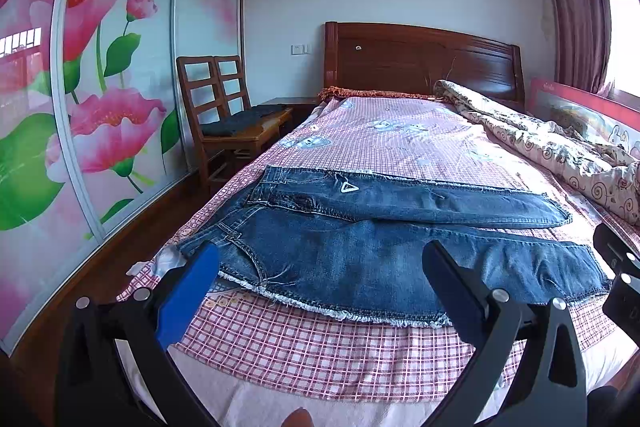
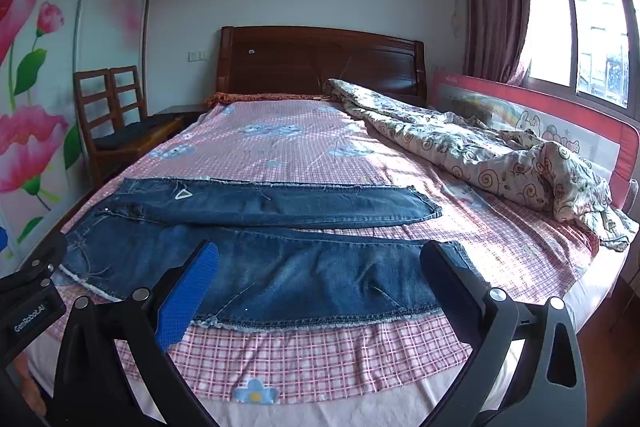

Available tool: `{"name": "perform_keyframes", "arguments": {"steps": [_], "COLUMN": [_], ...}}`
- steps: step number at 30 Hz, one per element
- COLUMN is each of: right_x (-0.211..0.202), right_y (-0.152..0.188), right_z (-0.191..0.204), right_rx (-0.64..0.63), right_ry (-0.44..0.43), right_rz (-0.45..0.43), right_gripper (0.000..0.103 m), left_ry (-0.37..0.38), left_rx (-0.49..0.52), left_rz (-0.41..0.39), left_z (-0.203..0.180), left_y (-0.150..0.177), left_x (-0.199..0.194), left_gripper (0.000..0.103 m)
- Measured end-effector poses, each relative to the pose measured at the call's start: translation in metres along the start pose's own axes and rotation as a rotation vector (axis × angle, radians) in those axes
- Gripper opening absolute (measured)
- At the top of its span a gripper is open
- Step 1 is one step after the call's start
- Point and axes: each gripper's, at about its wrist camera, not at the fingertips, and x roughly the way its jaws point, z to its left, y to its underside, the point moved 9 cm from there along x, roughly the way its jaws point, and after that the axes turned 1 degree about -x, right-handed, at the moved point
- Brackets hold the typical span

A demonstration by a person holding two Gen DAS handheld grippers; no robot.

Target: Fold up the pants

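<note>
Jeans [image 1: 380,239] flat across checked bedsheet [image 1: 320,355], legs toward 3 o'clock. Left gripper [image 1: 320,267] jaws spread wide, empty, above near leg. Right gripper [image 2: 320,267] likewise, holding nothing.

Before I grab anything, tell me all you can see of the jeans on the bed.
The jeans are dark blue denim, faded on the near leg, lying flat and unfolded across the pink checked sheet. Waist toward the wardrobe side, hems toward the window. The legs lie apart, side seams frayed white. A white triangle mark sits on the far leg. Neither gripper touches them.
</note>
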Motion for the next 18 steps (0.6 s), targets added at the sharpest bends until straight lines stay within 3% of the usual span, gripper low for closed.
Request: {"name": "perform_keyframes", "arguments": {"steps": [18], "right_x": [-0.0006], "right_y": [-0.0003], "right_z": [-0.0004], "right_rx": [0.003], "right_ry": [-0.004], "right_rz": [0.002], "right_gripper": [0.1], "left_ry": [0.003], "left_rx": [-0.008], "left_rz": [0.004], "left_z": [0.0002], "left_y": [0.0003], "left_x": [0.0005], "left_gripper": [0.101]}}
